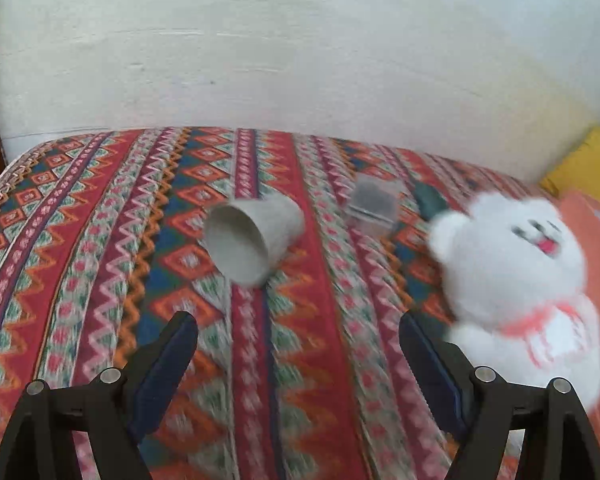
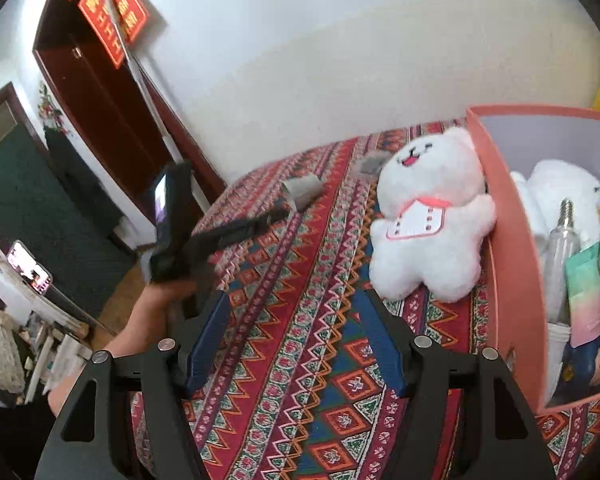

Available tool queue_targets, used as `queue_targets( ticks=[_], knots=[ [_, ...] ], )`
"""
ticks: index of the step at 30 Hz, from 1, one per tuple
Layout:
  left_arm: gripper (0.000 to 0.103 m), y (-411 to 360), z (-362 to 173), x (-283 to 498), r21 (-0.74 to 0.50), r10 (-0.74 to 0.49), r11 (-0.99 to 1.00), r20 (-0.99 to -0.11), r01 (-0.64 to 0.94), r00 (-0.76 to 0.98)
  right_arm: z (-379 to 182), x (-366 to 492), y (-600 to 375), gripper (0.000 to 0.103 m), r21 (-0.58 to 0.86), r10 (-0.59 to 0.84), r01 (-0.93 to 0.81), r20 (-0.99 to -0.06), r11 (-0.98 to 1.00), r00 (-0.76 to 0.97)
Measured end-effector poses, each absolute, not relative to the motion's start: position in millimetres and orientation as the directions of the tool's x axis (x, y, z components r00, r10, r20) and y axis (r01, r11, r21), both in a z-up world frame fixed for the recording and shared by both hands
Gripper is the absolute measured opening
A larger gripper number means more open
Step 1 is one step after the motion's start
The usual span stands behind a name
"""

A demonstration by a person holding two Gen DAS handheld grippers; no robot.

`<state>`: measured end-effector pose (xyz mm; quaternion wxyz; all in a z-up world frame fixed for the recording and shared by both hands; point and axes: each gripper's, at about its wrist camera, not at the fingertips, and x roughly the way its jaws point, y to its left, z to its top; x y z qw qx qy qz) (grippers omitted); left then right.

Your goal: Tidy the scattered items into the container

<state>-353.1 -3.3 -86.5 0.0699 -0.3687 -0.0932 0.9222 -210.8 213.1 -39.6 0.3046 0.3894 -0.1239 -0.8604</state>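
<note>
A grey paper cup [image 1: 240, 240] [image 2: 304, 188] lies on its side on the patterned cloth [image 1: 100, 240]. Behind it sits a small grey box [image 1: 372, 204] [image 2: 372, 164]. A white plush bear [image 1: 512, 280] [image 2: 428, 216] leans against the pink container [image 2: 512, 260], which holds a glass bulb [image 2: 564, 236], another white plush and some packets. My left gripper [image 1: 296, 328] is open and empty, short of the cup, with the bear just right of its right finger. In the right wrist view a hand [image 2: 160, 300] holds it near the cup. My right gripper [image 2: 296, 308] hangs open and empty over the cloth, near the bear's feet.
A white wall [image 1: 300, 60] runs behind the cloth-covered surface, whose left edge [image 2: 204, 232] drops to the floor. A dark red door [image 2: 100, 92], a red sign [image 2: 112, 12] and a phone [image 2: 30, 268] stand at the left. A yellow cushion [image 1: 592, 168] shows at the far right.
</note>
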Motion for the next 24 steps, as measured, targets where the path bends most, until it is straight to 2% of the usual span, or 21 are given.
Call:
queue_targets(
  ticks=[6,7,8,9,10,17,20,22,24],
  knots=[
    [0.086,-10.3,-107.0,-408.5,-0.246,0.204,-0.968,-0.693,-0.04,-0.691,-53.1,-215.5,200.5,0.07,0.454,-0.636,0.451,-0.618,-0.768,-0.462],
    [0.085,-11.0,-109.9,-416.0,-0.26,0.214,-0.965,-0.691,-0.039,-0.69,-53.0,-214.9,198.9,0.07,0.452,-0.638,0.456,-0.619,-0.767,-0.459],
    [0.08,-10.6,-112.0,-421.1,-0.264,0.219,-0.964,-0.689,-0.042,-0.691,-53.0,-214.3,197.4,0.07,0.451,-0.639,0.461,-0.62,-0.765,-0.455],
    [0.04,-8.5,-115.3,-426.0,-0.249,0.211,-0.968,-0.704,-0.042,-0.678,-53.0,-213.7,195.8,0.07,0.449,-0.641,0.465,-0.621,-0.763,-0.452],
    [0.005,-6.2,-118.7,-430.9,-0.232,0.201,-0.972,-0.723,-0.042,-0.661,-53.6,-213.9,194.6,0.07,0.446,-0.642,0.47,-0.622,-0.761,-0.448],
    [0.002,3.0,-108.2,-404.0,-0.192,0.194,-0.978,-0.724,-0.077,-0.662,-63.3,-220.5,193.4,0.07,0.425,-0.618,0.461,-0.642,-0.779,-0.453],
    [0.002,-10.7,-94.3,-363.1,-0.15,0.171,-0.985,-0.715,-0.09,-0.678,-66.6,-222.5,195.1,0.07,0.433,-0.612,0.44,-0.644,-0.786,-0.459],
    [0.002,-25.8,-81.8,-326.5,-0.079,0.128,-0.992,-0.697,-0.102,-0.706,-67.6,-222.0,193.6,0.07,0.439,-0.611,0.433,-0.644,-0.788,-0.46],
    [0.002,-45.9,-69.3,-284.4,-0.081,0.125,-0.992,-0.684,-0.095,-0.719,-68.6,-220.7,191.2,0.07,0.443,-0.613,0.43,-0.644,-0.787,-0.458]
  ],
)
